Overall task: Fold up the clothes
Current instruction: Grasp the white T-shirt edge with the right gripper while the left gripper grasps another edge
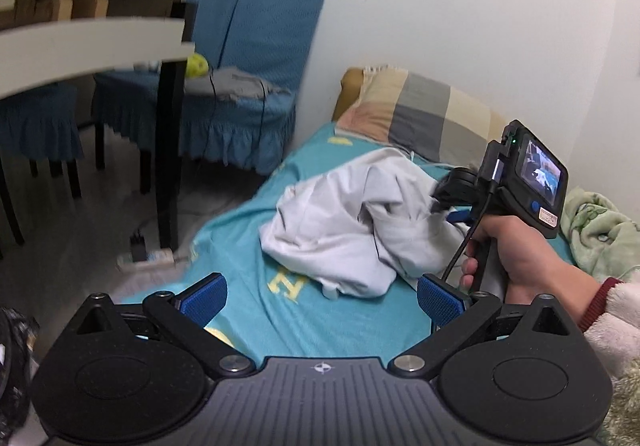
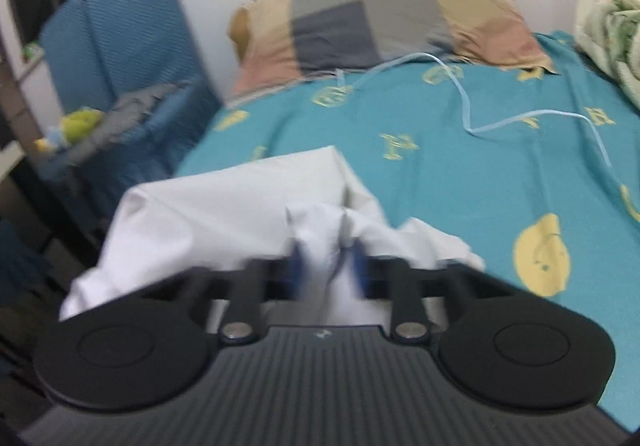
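White garment (image 1: 344, 230) lies crumpled mid-bed (image 1: 248, 326), near the pillow (image 1: 420, 114). Right tongs (image 2: 328, 262) pinch its fabric. Left tongs (image 1: 322, 298) gape, empty.

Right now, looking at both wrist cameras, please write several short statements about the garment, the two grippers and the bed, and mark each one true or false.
1. The right gripper is closed on a fold of the white garment. True.
2. The left gripper is also holding the garment. False: its jaws stand open above the teal bedsheet, with nothing between them.
3. The garment lies neatly folded. False: it is a crumpled heap.
4. A checked pillow lies at the far end of the bed. True.
5. A thin light-blue cord lies on the sheet. True.
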A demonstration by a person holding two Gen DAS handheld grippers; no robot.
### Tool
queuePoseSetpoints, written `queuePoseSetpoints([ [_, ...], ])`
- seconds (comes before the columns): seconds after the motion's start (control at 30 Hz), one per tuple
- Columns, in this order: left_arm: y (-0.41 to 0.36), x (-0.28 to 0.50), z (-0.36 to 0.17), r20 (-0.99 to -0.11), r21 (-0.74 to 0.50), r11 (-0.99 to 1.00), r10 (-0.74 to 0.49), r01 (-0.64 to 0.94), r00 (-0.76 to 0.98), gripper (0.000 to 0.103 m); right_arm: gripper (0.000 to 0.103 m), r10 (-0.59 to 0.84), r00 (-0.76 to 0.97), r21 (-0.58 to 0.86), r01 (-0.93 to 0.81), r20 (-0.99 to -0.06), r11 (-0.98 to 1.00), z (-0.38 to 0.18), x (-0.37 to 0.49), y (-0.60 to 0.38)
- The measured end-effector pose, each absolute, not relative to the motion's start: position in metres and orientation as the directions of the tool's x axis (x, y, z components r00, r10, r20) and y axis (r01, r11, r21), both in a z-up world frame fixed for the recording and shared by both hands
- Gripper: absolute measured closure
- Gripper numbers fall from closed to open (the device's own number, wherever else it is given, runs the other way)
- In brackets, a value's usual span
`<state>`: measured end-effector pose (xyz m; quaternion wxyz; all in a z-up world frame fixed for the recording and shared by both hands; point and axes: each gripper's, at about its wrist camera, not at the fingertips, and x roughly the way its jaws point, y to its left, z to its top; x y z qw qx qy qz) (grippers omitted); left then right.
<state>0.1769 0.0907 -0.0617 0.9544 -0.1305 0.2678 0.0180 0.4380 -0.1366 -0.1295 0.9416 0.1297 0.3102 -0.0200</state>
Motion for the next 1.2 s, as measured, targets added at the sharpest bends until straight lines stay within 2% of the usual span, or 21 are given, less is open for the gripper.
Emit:
queuePoseSetpoints([
  [0.17,0.097,0.17,-0.058,-0.492,-0.295,0.95,-0.061,-0.1,0.869,0.002,0.094,0.015,0.858,0.221,0.115,-0.514,0.968,-0.1,0.392,-0.159],
  [0.33,0.098,0.155,-0.047,-0.463,-0.338,0.939,-0.105,-0.066,0.88,0.002,0.095,0.063,0.887,0.33,0.104,-0.457,0.938,-0.059,0.306,-0.198],
  [0.5,0.08,0.142,-0.035,-0.45,-0.324,0.946,-0.157,0.003,0.879,0.002,0.095,0.104,0.891,0.409,0.097,-0.442,0.907,-0.038,0.214,-0.229],
  [0.67,0.061,0.122,-0.035,-0.464,-0.301,0.951,-0.215,0.075,0.86,0.002,0.095,0.153,0.874,0.469,0.094,-0.462,0.878,-0.037,0.13,-0.254],
  [0.8,0.044,0.108,-0.046,-0.515,-0.264,0.957,-0.244,0.118,0.822,0.004,0.095,0.173,0.872,0.537,0.117,-0.459,0.835,-0.041,0.072,-0.279],
  [0.87,0.041,0.107,-0.055,-0.551,-0.315,0.941,-0.289,0.125,0.783,0.005,0.095,0.171,0.87,0.562,0.139,-0.463,0.815,-0.049,0.051,-0.29],
  [1.03,0.039,0.123,-0.08,-0.605,-0.431,0.899,-0.355,0.082,0.713,0.007,0.095,0.208,0.796,0.6,0.227,-0.568,0.767,-0.092,0.04,-0.307],
  [1.2,0.038,0.16,-0.112,-0.666,-0.482,0.876,-0.36,-0.008,0.654,0.017,0.095,0.15,0.772,0.528,0.266,-0.618,0.806,-0.116,0.047,-0.305],
])
